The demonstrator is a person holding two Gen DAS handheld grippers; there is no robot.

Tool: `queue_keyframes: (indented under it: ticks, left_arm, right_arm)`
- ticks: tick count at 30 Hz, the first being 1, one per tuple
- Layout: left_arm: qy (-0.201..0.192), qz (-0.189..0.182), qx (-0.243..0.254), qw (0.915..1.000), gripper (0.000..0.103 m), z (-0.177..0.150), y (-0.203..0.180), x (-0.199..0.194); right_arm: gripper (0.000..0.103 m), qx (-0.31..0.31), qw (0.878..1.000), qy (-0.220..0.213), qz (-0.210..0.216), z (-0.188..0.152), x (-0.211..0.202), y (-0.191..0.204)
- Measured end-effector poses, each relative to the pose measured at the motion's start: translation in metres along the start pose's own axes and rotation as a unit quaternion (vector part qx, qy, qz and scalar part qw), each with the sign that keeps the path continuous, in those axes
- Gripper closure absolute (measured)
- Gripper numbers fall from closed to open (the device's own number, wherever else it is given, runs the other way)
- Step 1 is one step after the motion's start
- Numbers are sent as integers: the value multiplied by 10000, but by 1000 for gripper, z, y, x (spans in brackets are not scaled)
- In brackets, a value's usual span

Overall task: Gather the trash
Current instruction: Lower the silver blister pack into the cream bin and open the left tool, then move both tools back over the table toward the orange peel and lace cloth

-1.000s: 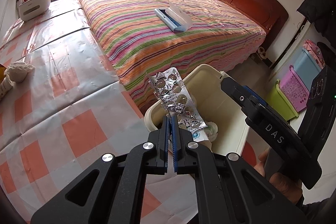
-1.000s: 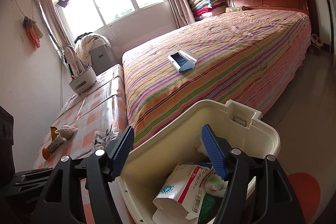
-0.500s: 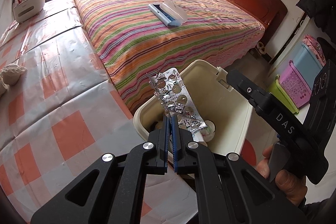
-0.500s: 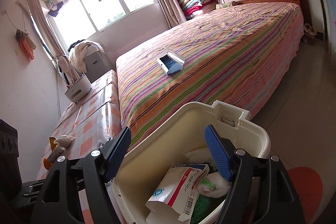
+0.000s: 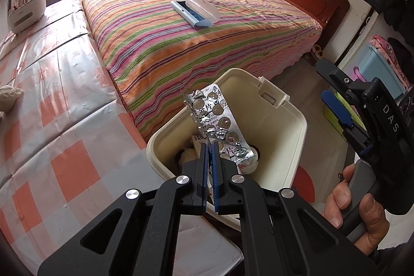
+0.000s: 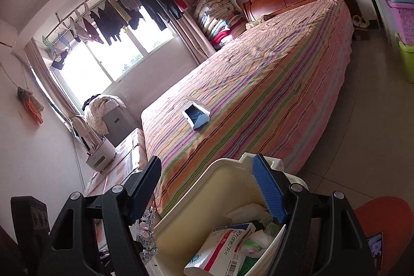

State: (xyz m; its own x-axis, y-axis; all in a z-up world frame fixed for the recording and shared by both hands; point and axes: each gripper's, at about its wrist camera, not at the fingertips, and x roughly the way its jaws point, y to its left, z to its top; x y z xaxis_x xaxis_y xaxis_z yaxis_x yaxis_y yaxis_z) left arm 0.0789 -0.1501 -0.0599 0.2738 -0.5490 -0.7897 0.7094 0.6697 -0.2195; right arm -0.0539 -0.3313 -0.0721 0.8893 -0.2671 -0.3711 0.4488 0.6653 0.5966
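A crumpled silver blister pack (image 5: 220, 118) sticks up from my left gripper (image 5: 209, 146), which is shut on its lower end. The pack hangs over the open mouth of a cream plastic bin (image 5: 297, 118) standing on the floor between table and bed. Inside the bin lie a white and red paper box (image 6: 227, 245) and wads of tissue. My right gripper (image 6: 207, 164) stands open over the bin's rim (image 6: 196, 188) with nothing pressed between its pads; a hand holds its handle. The blister pack (image 6: 147, 226) shows again at the lower left of the right wrist view.
A striped bed (image 5: 207, 43) fills the middle, with a blue and white case (image 5: 194, 9) on it. Left is a table (image 5: 51, 107) in an orange check cloth, bearing a white caddy (image 5: 23, 9) and crumpled tissue (image 5: 9, 97). Coloured storage boxes (image 6: 403, 17) line the right wall.
My left gripper has carried the blister pack from over the table's edge to above the bin's mouth. The right gripper has rolled, shifted sideways, and its jaws stand a little wider.
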Motion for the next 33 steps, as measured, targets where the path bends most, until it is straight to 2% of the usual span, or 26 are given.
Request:
queue_keyframes:
  ticks: [7, 10, 14, 16, 18, 31, 33]
  left_arm:
    - [37, 9, 117, 9999, 99, 4, -10, 8]
    - [43, 56, 173, 9998, 95, 5, -13, 10]
    - [-188, 343, 164, 9991, 51, 7, -9, 2]
    - [-357, 519, 167, 9979, 47, 10, -5, -6]
    - [-448, 617, 108, 9970, 39, 14, 2, -14]
    - [-1069, 1351, -203, 9848, 27, 40, 65, -68]
    - [-1200, 1460, -320, 9815, 26, 44, 80, -81]
  right_arm:
    - [32, -36, 10000, 75, -3, 0, 3, 1]
    - [32, -23, 9999, 104, 0, 1, 4, 0]
    - [32, -26, 10000, 91, -10, 1, 4, 0]
    - [32, -44, 9999, 121, -6, 0, 4, 1]
    - [32, -55, 9999, 155, 6, 0, 5, 2]
    - [31, -338, 9987, 387, 35, -12, 17, 21]
    - [28, -398, 9983, 421, 46, -15, 19, 26]
